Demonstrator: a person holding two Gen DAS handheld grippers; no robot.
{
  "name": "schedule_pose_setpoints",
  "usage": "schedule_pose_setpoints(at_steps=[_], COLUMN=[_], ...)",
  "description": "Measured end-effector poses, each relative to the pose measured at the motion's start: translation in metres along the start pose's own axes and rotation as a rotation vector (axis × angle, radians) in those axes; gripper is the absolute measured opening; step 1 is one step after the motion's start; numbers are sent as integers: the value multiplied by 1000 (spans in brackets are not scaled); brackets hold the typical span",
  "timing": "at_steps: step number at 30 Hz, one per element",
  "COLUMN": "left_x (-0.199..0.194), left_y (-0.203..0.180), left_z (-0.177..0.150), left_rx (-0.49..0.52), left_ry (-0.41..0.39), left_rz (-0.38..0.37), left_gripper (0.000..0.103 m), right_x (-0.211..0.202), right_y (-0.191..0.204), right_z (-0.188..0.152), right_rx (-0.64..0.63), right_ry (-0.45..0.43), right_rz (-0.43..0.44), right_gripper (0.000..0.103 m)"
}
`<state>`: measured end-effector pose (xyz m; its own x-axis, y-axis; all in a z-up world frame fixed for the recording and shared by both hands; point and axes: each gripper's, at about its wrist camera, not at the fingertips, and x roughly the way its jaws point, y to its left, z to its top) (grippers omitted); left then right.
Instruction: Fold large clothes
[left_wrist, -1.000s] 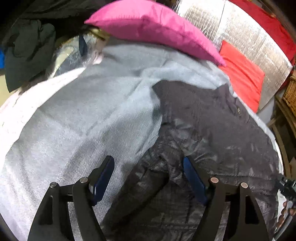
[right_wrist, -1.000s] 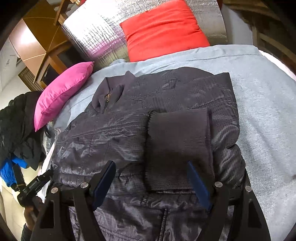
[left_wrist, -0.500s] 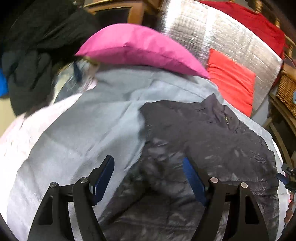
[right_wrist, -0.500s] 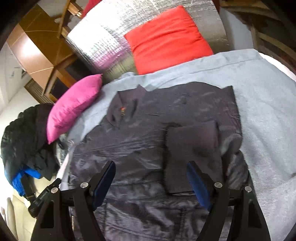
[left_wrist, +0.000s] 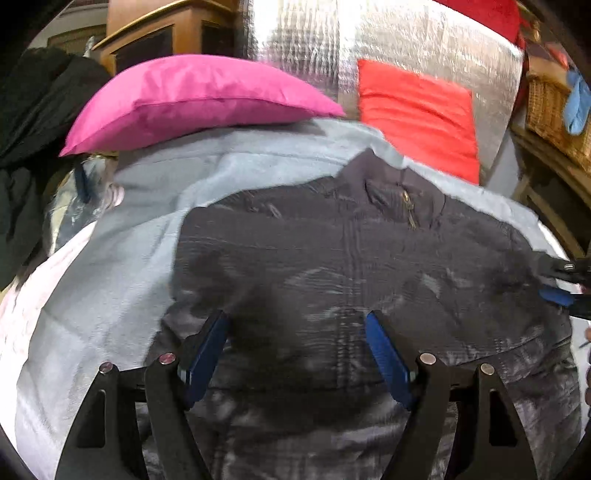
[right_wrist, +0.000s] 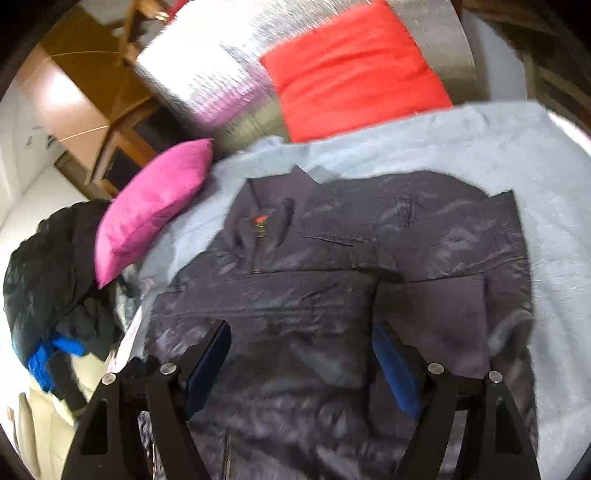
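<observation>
A dark grey quilted jacket (left_wrist: 351, 266) lies flat on a light grey blanket (left_wrist: 110, 258), collar at the far end. In the right wrist view the jacket (right_wrist: 314, 295) has one sleeve with a knit cuff (right_wrist: 436, 317) folded across its right side. My left gripper (left_wrist: 297, 350) is open and empty above the jacket's lower left part. My right gripper (right_wrist: 301, 362) is open and empty above the jacket's lower middle. The right gripper's tip also shows at the right edge of the left wrist view (left_wrist: 561, 284).
A pink pillow (left_wrist: 192, 99) and a red cushion (left_wrist: 417, 114) lean at the head of the bed against a silver quilted panel (left_wrist: 406, 40). A heap of dark clothes (right_wrist: 55, 266) lies at the left. A wicker basket (left_wrist: 554, 110) stands at the right.
Both grippers have pulled back and tilted up from the jacket, so more of it and the pillows shows. The left view has swung right over the jacket. Both stay open.
</observation>
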<state>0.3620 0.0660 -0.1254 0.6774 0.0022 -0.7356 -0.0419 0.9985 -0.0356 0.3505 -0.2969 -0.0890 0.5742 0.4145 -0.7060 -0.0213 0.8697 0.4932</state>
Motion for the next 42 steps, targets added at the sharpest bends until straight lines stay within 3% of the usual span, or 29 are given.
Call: schedule_pose_setpoints(at_steps=[2, 5, 11, 20, 27, 32, 37, 42], left_x=[19, 18, -6, -69, -120, -155, -173, -176], left_y=[-6, -5, 1, 19, 41, 81, 119, 143], left_z=[-4, -5, -8, -35, -84, -134, -175, -201], left_rx=[19, 30, 11, 22, 20, -40, -98, -167], left_ry=[67, 47, 37, 0, -2, 19, 65, 109], left_rz=[11, 17, 5, 17, 42, 29, 58, 35], left_gripper=[78, 78, 78, 78, 78, 79, 80, 80], right_x=[26, 26, -21, -118, -172, -200, -211, -213], right_y=[-19, -21, -7, -25, -55, -70, -86, -100], right_z=[2, 0, -25, -115, -190, -232, -264, -282], right_rx=[50, 52, -17, -51, 49, 102, 142, 173], right_ry=[57, 37, -6, -44, -69, -93, -78, -68], right_rz=[-62, -54, -26, -64, -68, -79, -91, -100], right_gripper=[82, 82, 82, 82, 82, 82, 82, 82])
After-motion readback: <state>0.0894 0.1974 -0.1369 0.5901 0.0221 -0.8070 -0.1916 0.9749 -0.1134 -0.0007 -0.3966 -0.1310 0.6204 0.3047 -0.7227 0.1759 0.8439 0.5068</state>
